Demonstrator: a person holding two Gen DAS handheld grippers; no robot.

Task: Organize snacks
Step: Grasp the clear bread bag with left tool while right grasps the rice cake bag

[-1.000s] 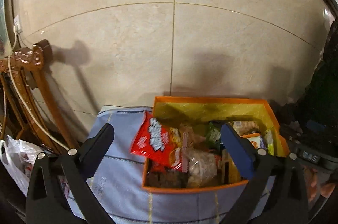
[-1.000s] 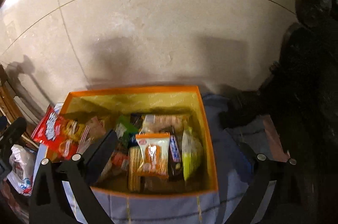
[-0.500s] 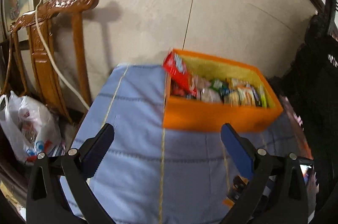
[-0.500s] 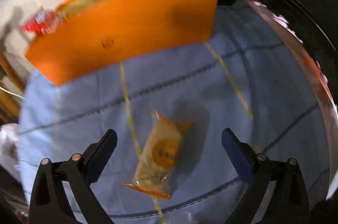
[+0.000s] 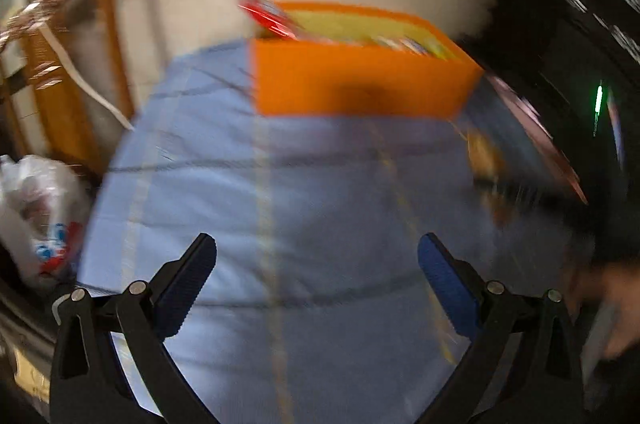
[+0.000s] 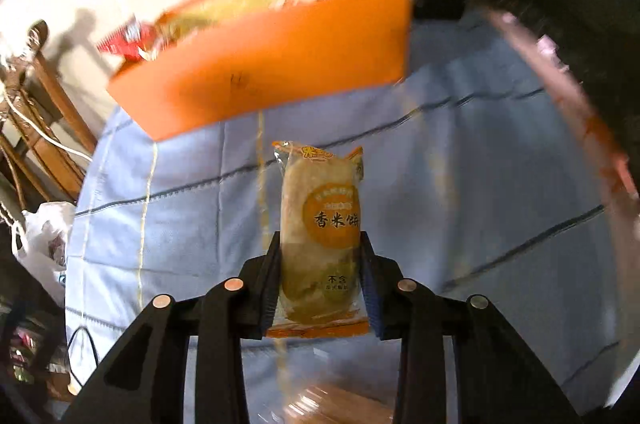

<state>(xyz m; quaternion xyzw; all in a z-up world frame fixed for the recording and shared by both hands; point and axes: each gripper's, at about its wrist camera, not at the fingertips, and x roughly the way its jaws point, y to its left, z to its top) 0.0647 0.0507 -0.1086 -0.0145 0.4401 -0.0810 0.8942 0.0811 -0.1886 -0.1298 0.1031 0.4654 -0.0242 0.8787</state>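
While the right gripper [image 6: 322, 244] closes, the rice cracker packet [image 6: 320, 224] sits lengthwise between its jaws, pads touching

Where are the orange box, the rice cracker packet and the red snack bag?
orange box [image 6: 280, 71], right wrist view, front wall.
rice cracker packet [image 6: 320, 216], right wrist view, round orange label.
red snack bag [image 6: 128, 41], right wrist view, part sticking out over the box's left end.

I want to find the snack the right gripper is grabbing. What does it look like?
Start at the big orange box on the blue cloth. In front of it, the right gripper is closing around a clear rice cracker packet. Only it has that round orange label.
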